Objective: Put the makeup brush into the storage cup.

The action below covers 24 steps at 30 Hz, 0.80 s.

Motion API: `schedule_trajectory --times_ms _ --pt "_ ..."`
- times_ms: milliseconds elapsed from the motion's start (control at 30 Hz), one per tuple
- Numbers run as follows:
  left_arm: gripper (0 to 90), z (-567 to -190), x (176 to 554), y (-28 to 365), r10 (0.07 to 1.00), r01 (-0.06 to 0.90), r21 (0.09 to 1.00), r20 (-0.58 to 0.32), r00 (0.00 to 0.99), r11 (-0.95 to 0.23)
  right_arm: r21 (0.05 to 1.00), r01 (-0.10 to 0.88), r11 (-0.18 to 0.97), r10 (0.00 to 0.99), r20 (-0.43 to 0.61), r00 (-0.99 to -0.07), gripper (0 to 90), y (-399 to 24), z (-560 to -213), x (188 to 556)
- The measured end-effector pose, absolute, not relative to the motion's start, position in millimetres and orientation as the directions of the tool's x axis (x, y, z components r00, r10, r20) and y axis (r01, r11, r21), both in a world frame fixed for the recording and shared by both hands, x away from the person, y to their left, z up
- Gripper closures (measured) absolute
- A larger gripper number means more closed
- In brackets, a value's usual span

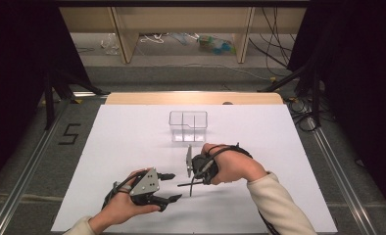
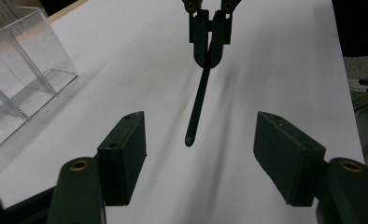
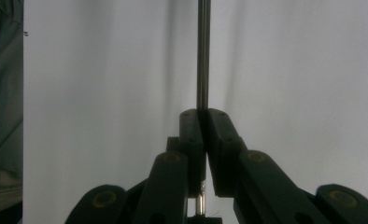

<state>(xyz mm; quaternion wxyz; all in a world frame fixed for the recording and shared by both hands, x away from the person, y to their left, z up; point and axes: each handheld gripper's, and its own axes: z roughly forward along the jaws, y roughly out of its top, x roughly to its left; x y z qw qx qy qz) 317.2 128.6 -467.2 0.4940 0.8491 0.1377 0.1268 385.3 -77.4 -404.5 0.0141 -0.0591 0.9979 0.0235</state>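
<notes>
Two grippers work over a white surface (image 1: 132,132), each carried in one of the person's hands. The right gripper (image 1: 192,182), seen in the high view at about 5 o'clock from the middle of the sheet, has its fingers (image 3: 191,135) clenched on a thin dark rod (image 2: 197,107); in the right gripper view the rod runs straight up from between the pressed pads toward 12 o'clock. In the left gripper view that same rod hangs from the right gripper at 12 o'clock and slants down, its free tip hovering just above the sheet, between the left gripper's two pads but touching neither.

The left gripper (image 1: 172,187) sits at about 7 o'clock in the high view, with its grey three-cornered plate (image 1: 147,182) on top and its fingers (image 2: 126,149) released, spread apart with nothing pressed between them. They point toward the rod's tip, which lies just beside them.

A clear plastic box (image 1: 188,126) with inner dividers stands upright at 12 o'clock from the right hand (image 1: 235,169), near it but apart. In the left gripper view the box appears at about 10 o'clock, well apart from the rod.
</notes>
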Motion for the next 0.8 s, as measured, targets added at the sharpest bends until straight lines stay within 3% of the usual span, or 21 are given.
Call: schedule_trajectory --times_ms 567,800 --pt "49.1 -474.0 326.6 107.3 0.294 0.082 0.846 0.091 0.951 -0.527 0.057 -0.163 0.985 -0.162 -0.029 -0.986 85.6 -71.4 -403.2 380.9" --pt "54.9 -474.0 328.6 103.7 0.272 0.063 0.839 0.103 0.957 -0.541 0.076 -0.120 0.990 -0.119 -0.011 -0.993 85.6 -70.2 -403.6 376.9"
